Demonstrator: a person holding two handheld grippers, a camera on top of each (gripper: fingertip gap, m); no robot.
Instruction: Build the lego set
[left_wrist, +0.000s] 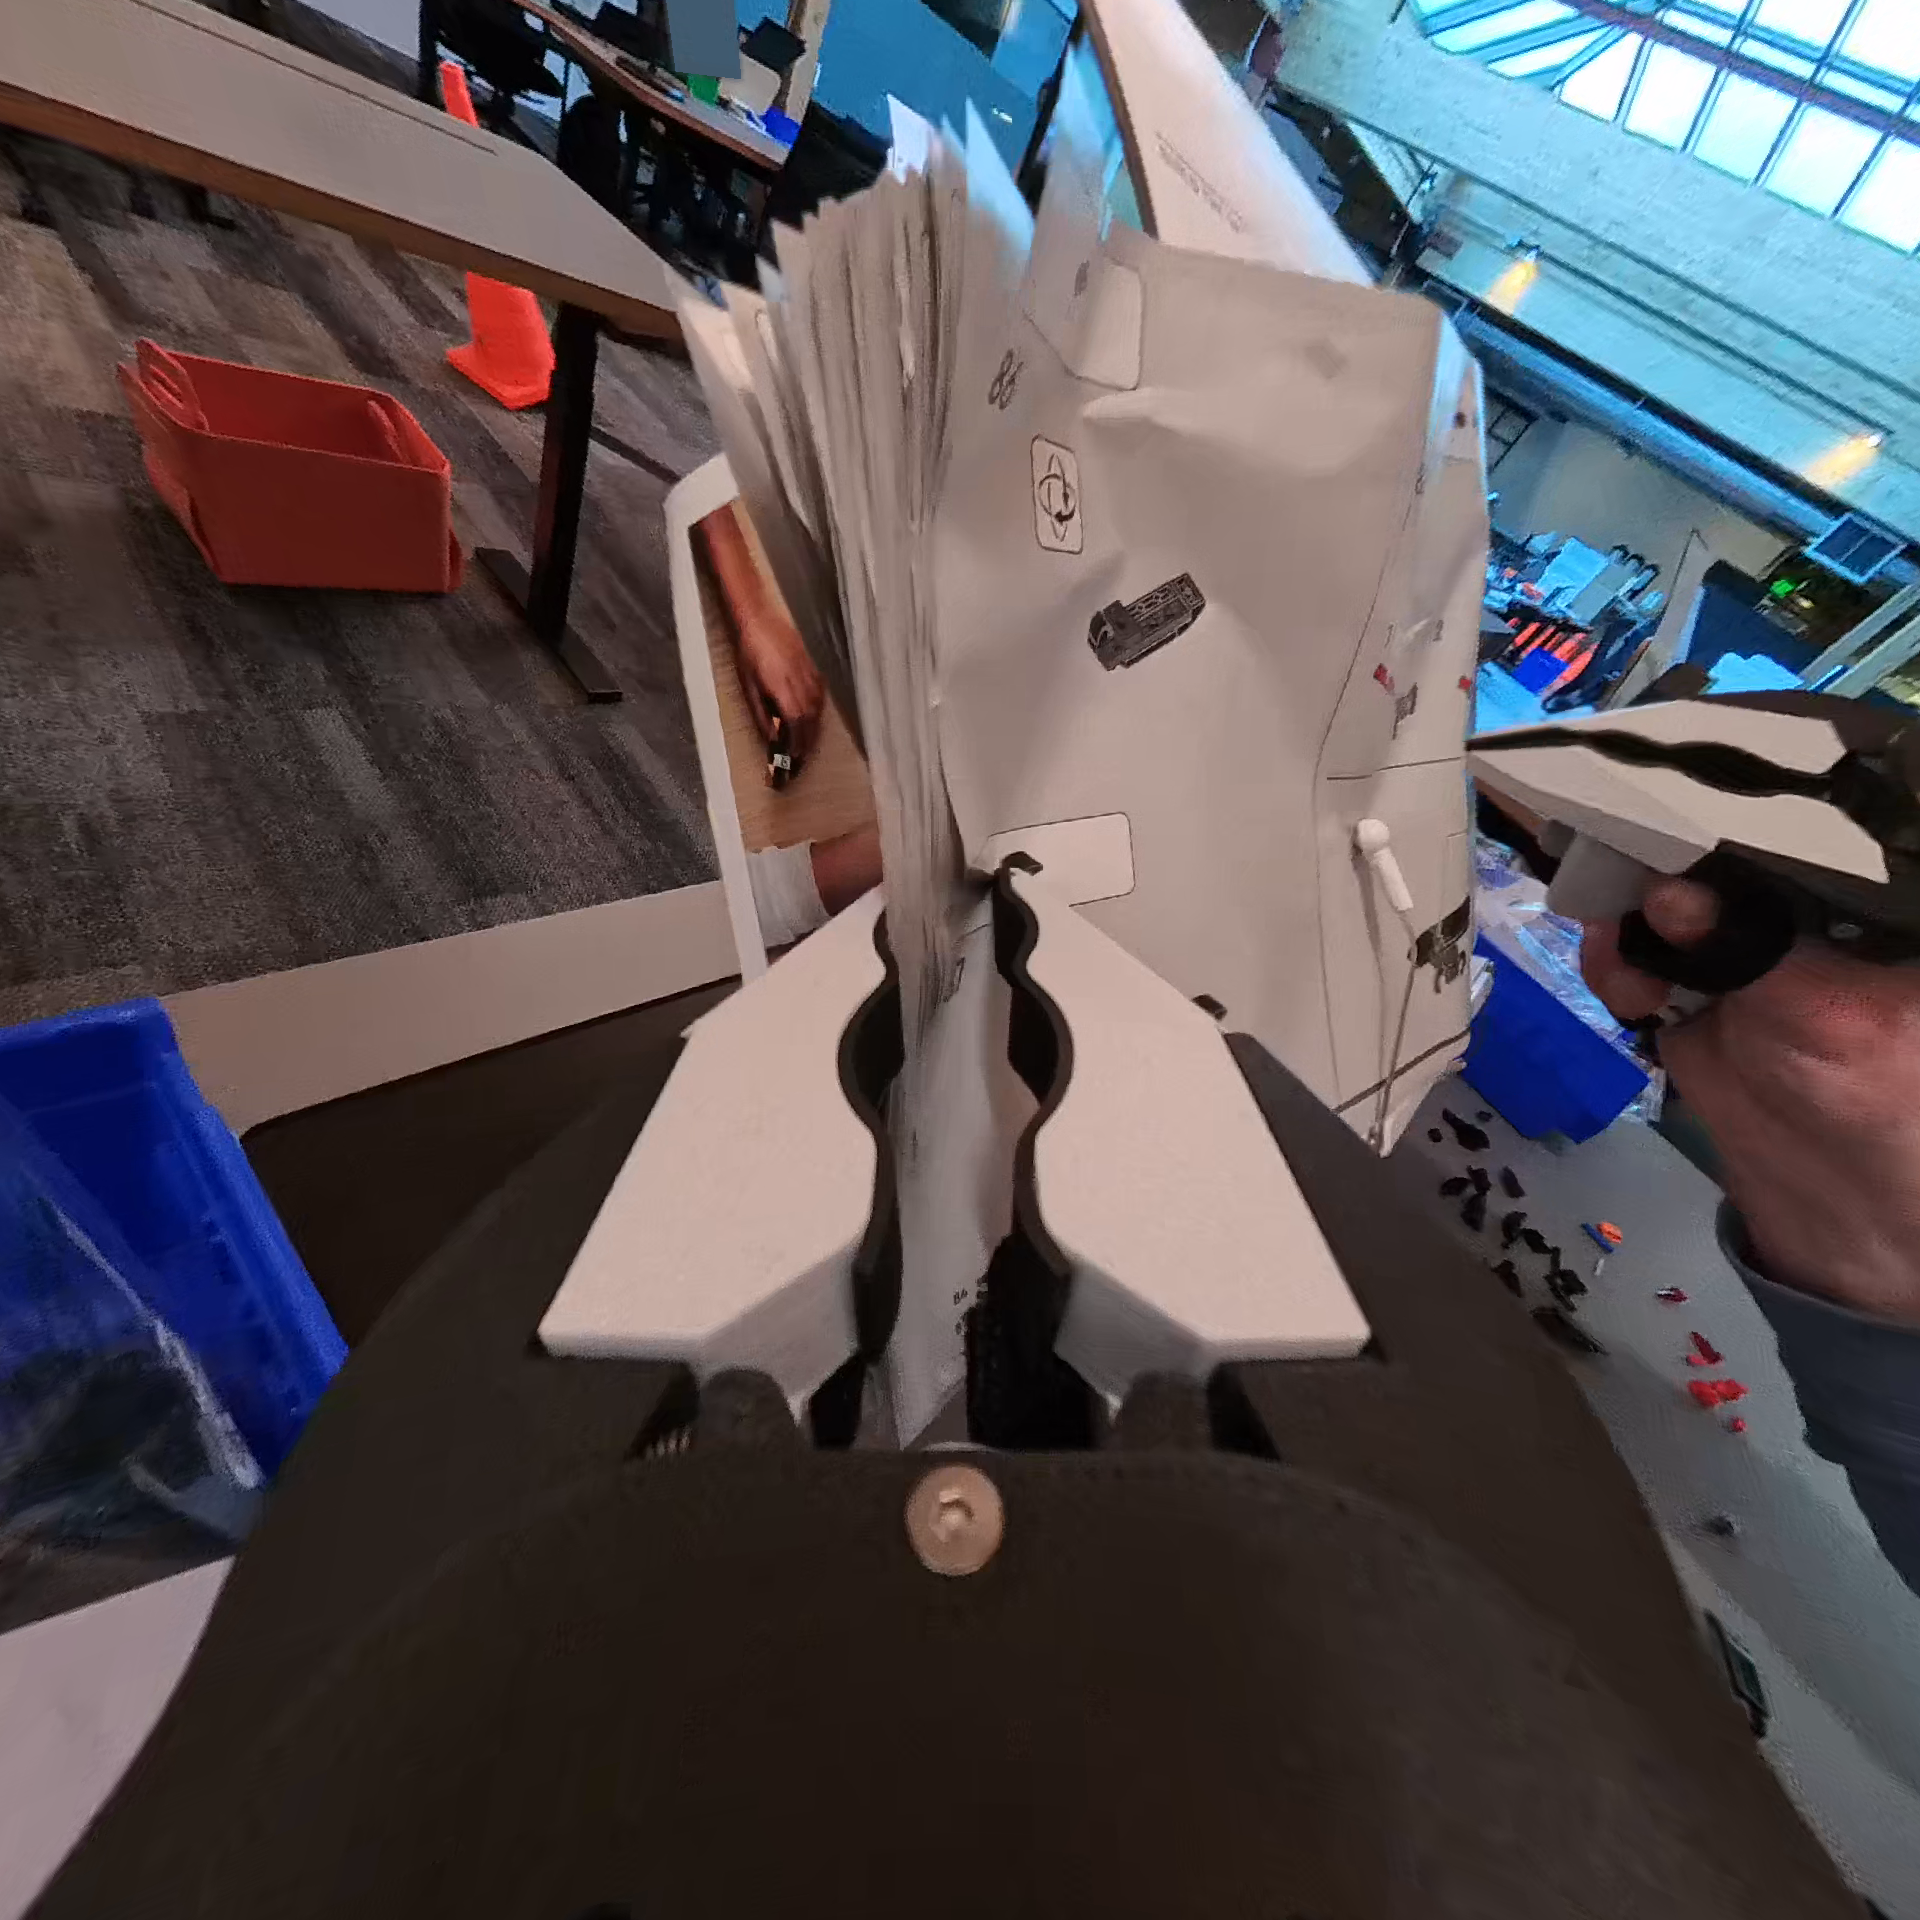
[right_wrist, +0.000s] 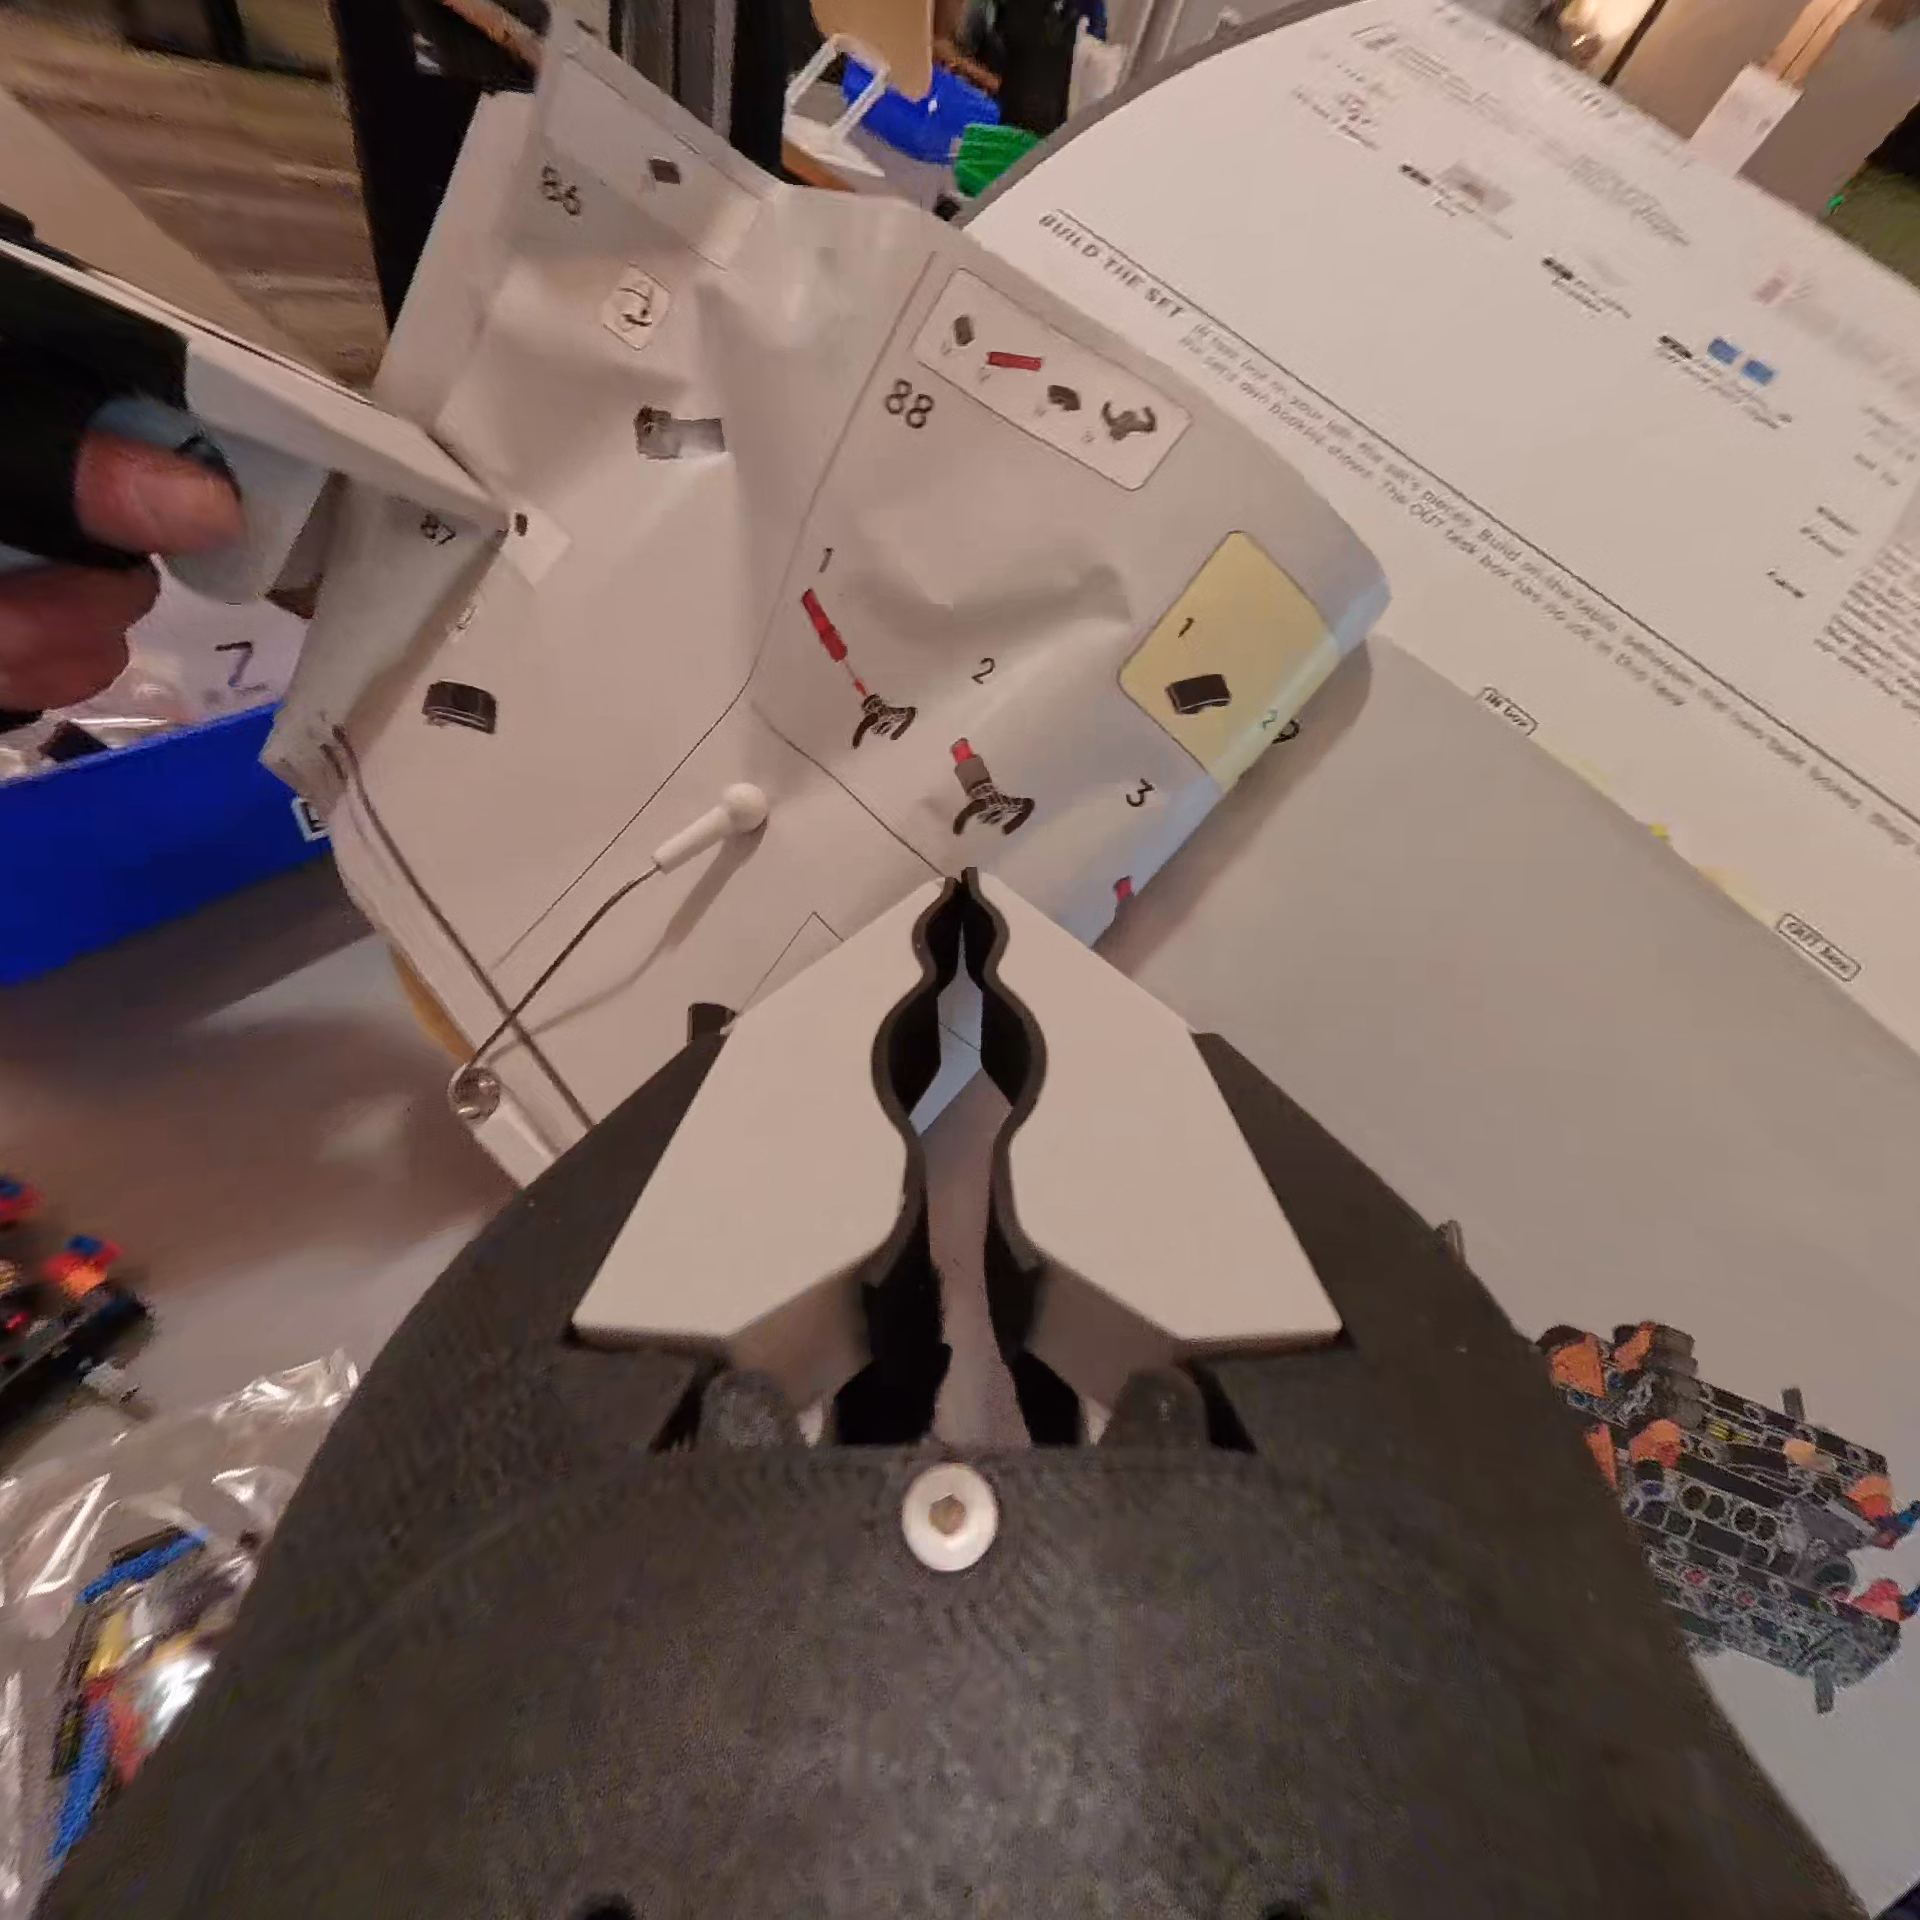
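The instruction booklet (left_wrist: 1195, 623) stands open and upright over the table, its pages fanned and blurred. My left gripper (left_wrist: 951, 904) is shut on a thick wad of its pages, which runs down between the fingers. It also shows in the right wrist view (right_wrist: 504, 514) at the booklet's (right_wrist: 644, 623) left edge. My right gripper (right_wrist: 961, 883) is shut, its tips pinching the open page near its lower edge. In the left wrist view, the right gripper (left_wrist: 1475, 743) meets the page's right edge. A partly built black and orange model (right_wrist: 1745, 1507) lies on the table at the right.
A wire page holder with a white tip (right_wrist: 717, 821) lies against the page. Loose black pieces (left_wrist: 1507, 1236) and red pieces (left_wrist: 1709, 1387) dot the table. Blue bins (left_wrist: 1548, 1049) (left_wrist: 135, 1195) and bags of pieces (right_wrist: 135, 1558) stand around. A printed sheet (right_wrist: 1507, 364) lies behind. The gap from one gripper's tips to the other's is roughly 20 centimetres.
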